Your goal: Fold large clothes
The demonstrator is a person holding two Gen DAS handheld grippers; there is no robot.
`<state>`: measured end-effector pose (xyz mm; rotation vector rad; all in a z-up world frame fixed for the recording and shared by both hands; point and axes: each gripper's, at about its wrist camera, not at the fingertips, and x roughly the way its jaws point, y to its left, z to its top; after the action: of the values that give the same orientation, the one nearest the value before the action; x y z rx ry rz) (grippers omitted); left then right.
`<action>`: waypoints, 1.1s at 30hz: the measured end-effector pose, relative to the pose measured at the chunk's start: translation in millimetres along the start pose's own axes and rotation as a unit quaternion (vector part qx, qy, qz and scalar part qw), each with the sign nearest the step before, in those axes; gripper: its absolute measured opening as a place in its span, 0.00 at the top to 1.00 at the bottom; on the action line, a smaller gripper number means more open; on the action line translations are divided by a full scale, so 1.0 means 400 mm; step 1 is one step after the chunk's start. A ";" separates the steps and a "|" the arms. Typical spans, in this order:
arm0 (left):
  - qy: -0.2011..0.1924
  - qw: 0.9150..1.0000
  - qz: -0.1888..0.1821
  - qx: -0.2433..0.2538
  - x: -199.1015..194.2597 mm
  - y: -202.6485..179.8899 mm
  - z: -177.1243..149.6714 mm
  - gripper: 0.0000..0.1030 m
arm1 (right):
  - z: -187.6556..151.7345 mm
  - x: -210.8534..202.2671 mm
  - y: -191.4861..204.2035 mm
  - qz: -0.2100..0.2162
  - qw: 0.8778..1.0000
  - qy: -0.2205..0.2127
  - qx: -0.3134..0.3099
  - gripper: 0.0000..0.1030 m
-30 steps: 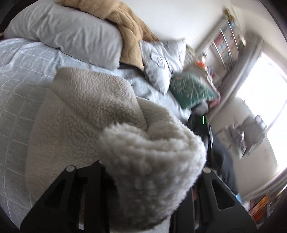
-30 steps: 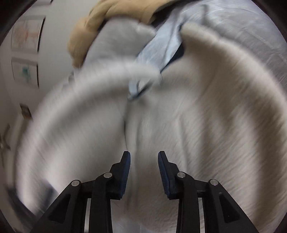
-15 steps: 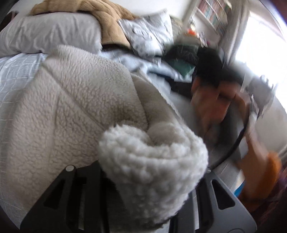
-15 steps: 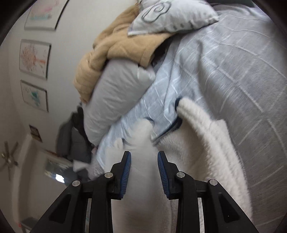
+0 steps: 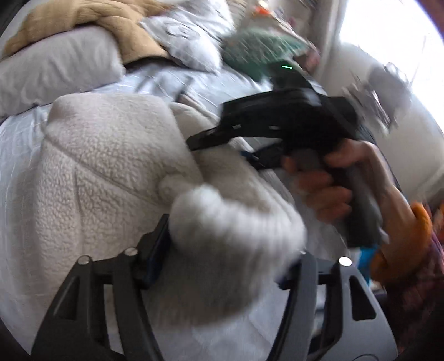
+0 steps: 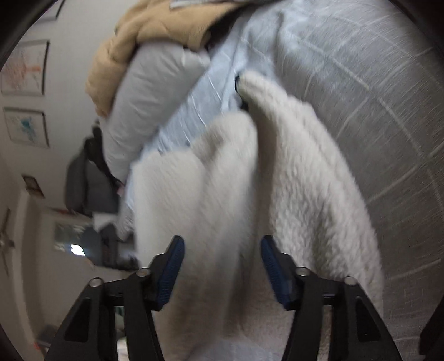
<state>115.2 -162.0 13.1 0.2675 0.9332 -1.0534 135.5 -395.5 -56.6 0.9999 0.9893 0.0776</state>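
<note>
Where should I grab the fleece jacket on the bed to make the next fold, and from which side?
Probably the thick rolled edge of the fleece jacket, where it bunches between the left gripper, whose jaws are opening. That doubled edge stands proud of the bedspread, so fingers can close around it; the flat panel offers nothing to pinch. Come in low from the near side, along the bed.

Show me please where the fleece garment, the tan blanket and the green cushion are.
fleece garment (image 5: 111,166), left wrist view, its flat upper panel.
tan blanket (image 5: 83,16), left wrist view, its middle folds.
green cushion (image 5: 258,47), left wrist view, its face.
</note>
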 end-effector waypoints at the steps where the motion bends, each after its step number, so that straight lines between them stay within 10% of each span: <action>1: 0.011 1.000 -0.011 0.016 -0.022 -0.004 0.004 0.38 | -0.003 0.011 -0.003 -0.011 1.000 0.003 -0.002 0.57; 7: 0.017 0.996 -0.080 0.028 -0.150 0.052 0.004 0.35 | 0.000 0.011 -0.041 0.015 1.000 -0.001 0.026 0.58; 13: 0.005 0.998 -0.002 -0.069 -0.176 0.252 -0.012 0.34 | 0.001 0.000 -0.040 0.057 0.997 -0.004 0.052 0.42; 21: 0.025 0.976 0.027 -0.213 -0.073 0.436 -0.071 0.35 | -0.014 0.075 0.055 0.063 0.998 0.029 0.005 0.33; 23: 0.002 0.973 0.027 -0.230 -0.066 0.446 -0.083 0.38 | -0.017 0.096 0.080 0.049 0.998 0.024 -0.010 0.67; 25: -0.025 0.968 0.024 -0.247 -0.076 0.449 -0.084 0.53 | -0.017 0.096 0.116 0.028 0.999 0.008 -0.041 0.75; 33: -0.108 0.971 -0.021 -0.211 -0.102 0.360 -0.030 0.74 | -0.013 -0.089 0.224 0.062 0.986 -0.075 -0.132 0.78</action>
<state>222.0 -56.8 4.3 -0.2176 0.9413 -0.8768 143.7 -357.2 31.7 0.8103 0.7560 0.2275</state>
